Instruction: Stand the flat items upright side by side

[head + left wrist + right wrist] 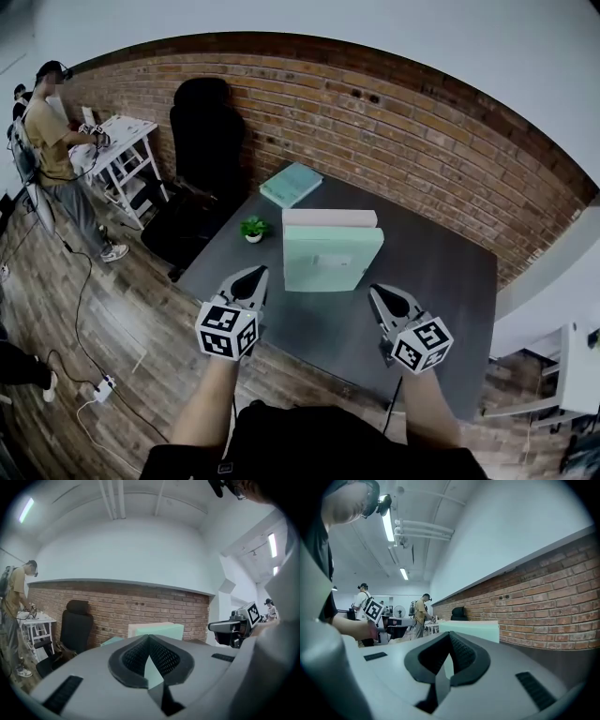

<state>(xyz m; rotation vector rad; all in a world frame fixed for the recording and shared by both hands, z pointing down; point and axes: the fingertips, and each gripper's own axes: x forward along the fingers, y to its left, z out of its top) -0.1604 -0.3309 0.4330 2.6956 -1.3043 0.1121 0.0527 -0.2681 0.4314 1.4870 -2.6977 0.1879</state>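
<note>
Far left, a person (54,131) stands at a white side table (127,136), well away from my work area. On the wood floor near them lies a power strip (101,387) with a cable. A black office chair (202,127) sits against the brick wall (422,122), just off the far-left corner of the dark grey table (450,291).

On the table's left part there is a small potted plant (253,228), upright, near the left edge. My left gripper (253,275) hovers over the near-left edge, clear of everything. In the left gripper view its jaws are pressed together tip to tip, closed on themselves.

A teal flat item (290,184) lies flat at the far edge by the wall, far of the plant and apart from the other two.

Mid-table, the mint flat item (330,259) stands upright with its broad face toward me. The pale flat item (328,218) stands upright right behind it, on the far side. They look as if they touch, but I can't tell for sure. Both show beyond the jaws in the left gripper view, the mint flat item at (157,629).

My right gripper (380,293) hovers over the table near and right of the mint flat item, not touching it. The right gripper view shows its jaws closed the same way, pads meeting.
</note>
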